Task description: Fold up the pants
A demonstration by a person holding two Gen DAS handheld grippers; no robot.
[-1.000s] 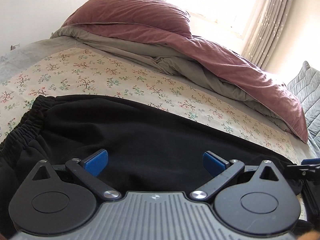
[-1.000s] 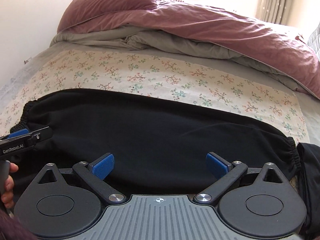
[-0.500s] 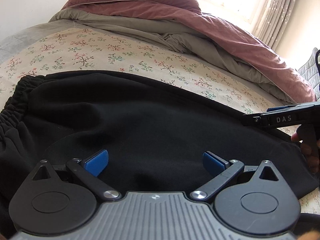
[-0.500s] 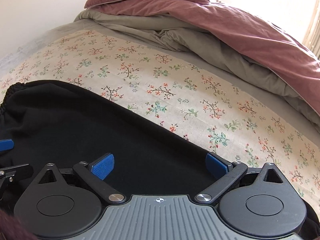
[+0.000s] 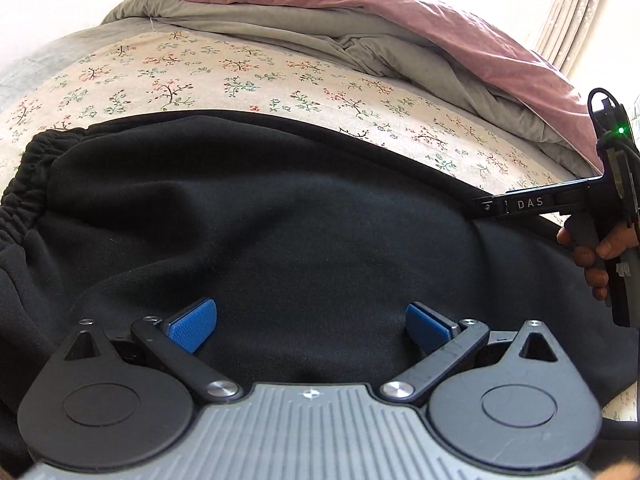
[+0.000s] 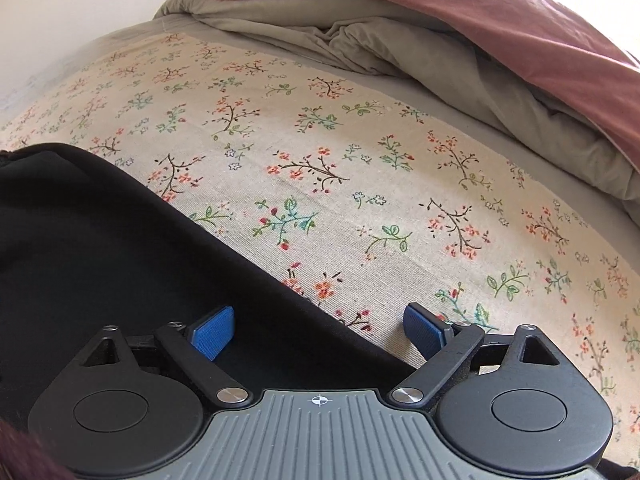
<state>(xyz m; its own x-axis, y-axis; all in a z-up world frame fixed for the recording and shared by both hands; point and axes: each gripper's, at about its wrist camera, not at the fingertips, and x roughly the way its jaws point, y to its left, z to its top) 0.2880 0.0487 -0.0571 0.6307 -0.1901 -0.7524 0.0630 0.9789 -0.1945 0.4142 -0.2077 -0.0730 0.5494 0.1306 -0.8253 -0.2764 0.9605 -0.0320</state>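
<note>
- floral sheet (image 6: 360, 184) beyond black pants (image 5: 280, 220): flat, open, free to pass
- bunched duvet (image 6: 500, 40) blocks far side
- right gripper (image 5: 486, 207) at pants' right edge, closing, crowds that side

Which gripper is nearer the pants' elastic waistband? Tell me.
Left. The left gripper hangs over the black pants with the gathered waistband just off its left side; the right gripper, jaws closing, straddles the pants' far edge.
</note>
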